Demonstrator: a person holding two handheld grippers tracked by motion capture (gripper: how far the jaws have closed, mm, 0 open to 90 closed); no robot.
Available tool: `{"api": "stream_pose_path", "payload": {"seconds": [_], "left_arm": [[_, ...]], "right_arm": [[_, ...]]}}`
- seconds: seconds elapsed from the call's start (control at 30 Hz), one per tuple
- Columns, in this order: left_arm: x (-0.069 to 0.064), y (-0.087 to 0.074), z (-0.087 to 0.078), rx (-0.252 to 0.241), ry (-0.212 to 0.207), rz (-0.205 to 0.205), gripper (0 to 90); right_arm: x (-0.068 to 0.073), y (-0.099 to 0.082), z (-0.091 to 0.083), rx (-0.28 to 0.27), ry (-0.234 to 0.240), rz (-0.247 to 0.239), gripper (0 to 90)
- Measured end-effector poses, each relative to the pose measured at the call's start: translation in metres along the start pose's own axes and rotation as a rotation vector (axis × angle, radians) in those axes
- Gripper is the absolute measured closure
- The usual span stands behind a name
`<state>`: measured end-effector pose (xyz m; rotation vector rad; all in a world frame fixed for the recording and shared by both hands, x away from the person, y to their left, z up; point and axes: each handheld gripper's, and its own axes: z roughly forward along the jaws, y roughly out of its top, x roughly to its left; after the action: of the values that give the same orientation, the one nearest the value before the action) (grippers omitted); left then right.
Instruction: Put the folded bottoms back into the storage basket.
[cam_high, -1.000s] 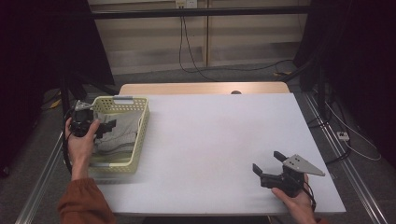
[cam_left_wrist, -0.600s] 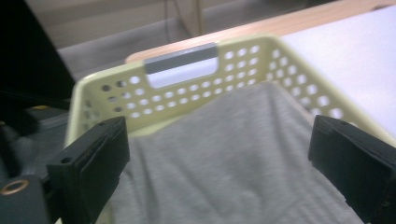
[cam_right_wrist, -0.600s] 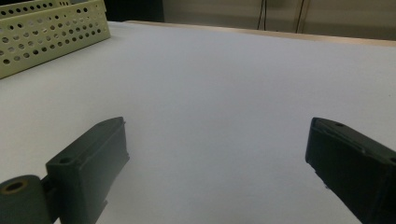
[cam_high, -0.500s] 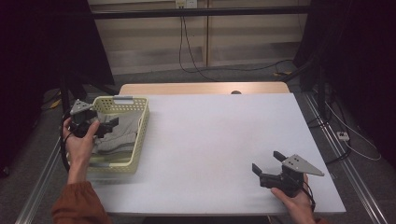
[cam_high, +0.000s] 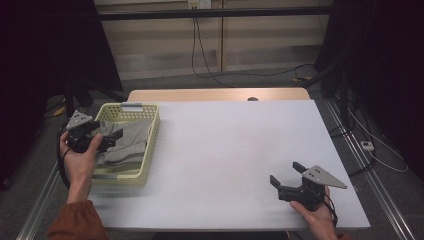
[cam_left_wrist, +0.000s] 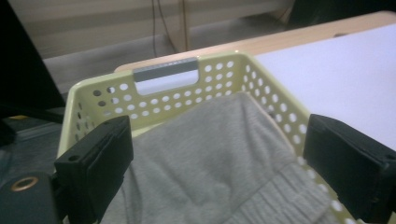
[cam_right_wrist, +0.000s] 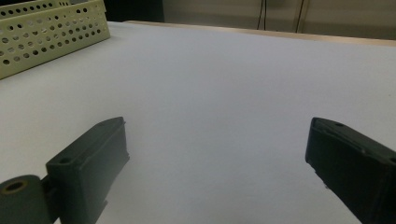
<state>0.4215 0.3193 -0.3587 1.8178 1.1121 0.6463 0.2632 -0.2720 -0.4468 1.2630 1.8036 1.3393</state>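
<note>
A pale yellow perforated basket (cam_high: 152, 131) stands at the table's left edge with a folded grey cloth (cam_high: 131, 137) in it. My left gripper (cam_high: 113, 140) hovers over the basket's left side, open, its jaws pointing right across the cloth. In the left gripper view the cloth (cam_left_wrist: 219, 154) lies below the open left gripper (cam_left_wrist: 217, 140), with the basket's far wall (cam_left_wrist: 196, 93) beyond. My right gripper (cam_high: 286, 173) rests open near the table's front right. In the right gripper view the right gripper (cam_right_wrist: 217, 135) has bare white table between its jaws.
The white table (cam_high: 240, 145) spreads wide between basket and right gripper. A wooden strip (cam_high: 215, 95) runs along its far edge. The basket's corner (cam_right_wrist: 51, 32) appears far left in the right gripper view. Cables lie on the floor behind.
The left gripper has drifted slightly toward the near side over the basket. The right gripper has barely moved. Both stay open.
</note>
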Motion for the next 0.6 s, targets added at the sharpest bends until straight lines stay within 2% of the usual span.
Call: {"api": "stream_pose_path", "payload": {"seconds": [0.1,0.27,0.33,0.43,0.53,0.6], "left_arm": [[-0.001,0.000,-0.004,0.013,0.004,0.020,7.7],[-0.004,-0.003,-0.012,-0.005,-0.031,0.018,6.9],[-0.005,-0.004,-0.015,-0.012,0.001,0.028,8.3],[-0.006,-0.005,-0.016,-0.010,-0.022,0.016,8.0],[-0.008,-0.007,-0.018,0.004,-0.018,0.034,8.0],[-0.010,-0.010,-0.019,0.010,-0.017,0.031,8.0]], "right_arm": [[0.000,0.000,0.000,0.003,0.001,-0.005,5.5],[0.001,0.000,0.001,0.005,0.002,-0.005,5.5],[0.001,0.000,0.001,0.004,0.004,-0.005,5.5],[0.001,0.000,0.001,0.004,0.003,-0.004,5.5],[0.001,0.000,0.001,0.005,0.004,-0.004,5.5],[0.001,0.000,0.001,0.006,0.003,-0.004,5.5]]}}
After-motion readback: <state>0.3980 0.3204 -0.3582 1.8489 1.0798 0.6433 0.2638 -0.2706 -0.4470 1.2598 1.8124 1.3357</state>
